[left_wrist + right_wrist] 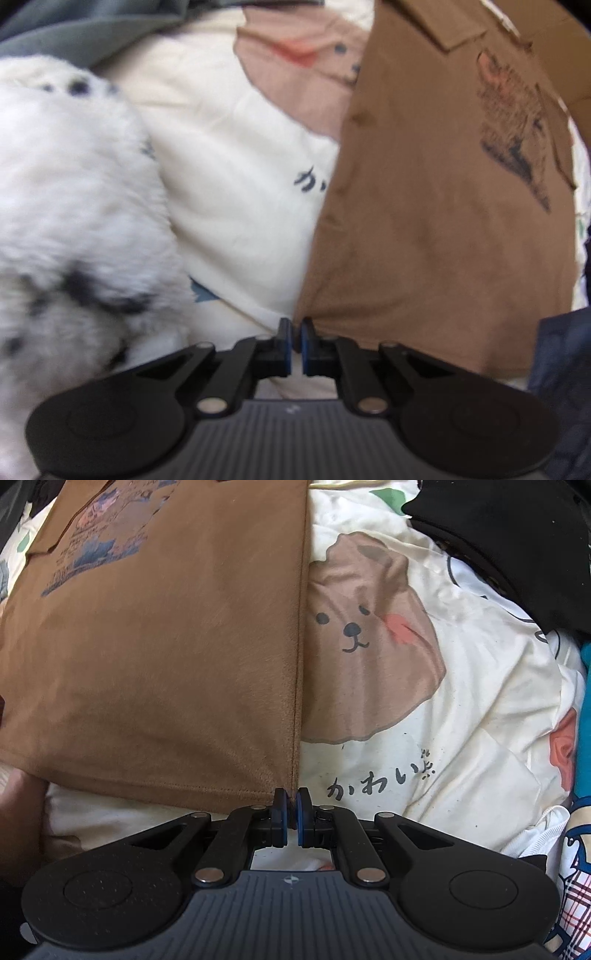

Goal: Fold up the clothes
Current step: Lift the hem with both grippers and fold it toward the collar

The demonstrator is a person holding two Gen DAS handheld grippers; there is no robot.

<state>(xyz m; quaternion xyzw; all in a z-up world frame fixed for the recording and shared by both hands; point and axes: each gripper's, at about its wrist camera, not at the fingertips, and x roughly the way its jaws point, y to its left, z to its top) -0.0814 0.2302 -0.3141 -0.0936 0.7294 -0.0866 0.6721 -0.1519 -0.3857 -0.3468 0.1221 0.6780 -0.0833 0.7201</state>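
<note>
A brown T-shirt [155,657] with a printed picture lies flat on a cream bedspread [461,709] patterned with a cartoon dog face. The right gripper [291,812] points straight down, its jaws pressed together on the shirt's near right corner, where hem and side seam meet. The left gripper [296,345] has its jaws almost together at the shirt's near left corner; the brown cloth reaches right to the tips. A fluffy white spotted soft toy [74,206] lies blurred to the left, apart from the shirt.
</note>
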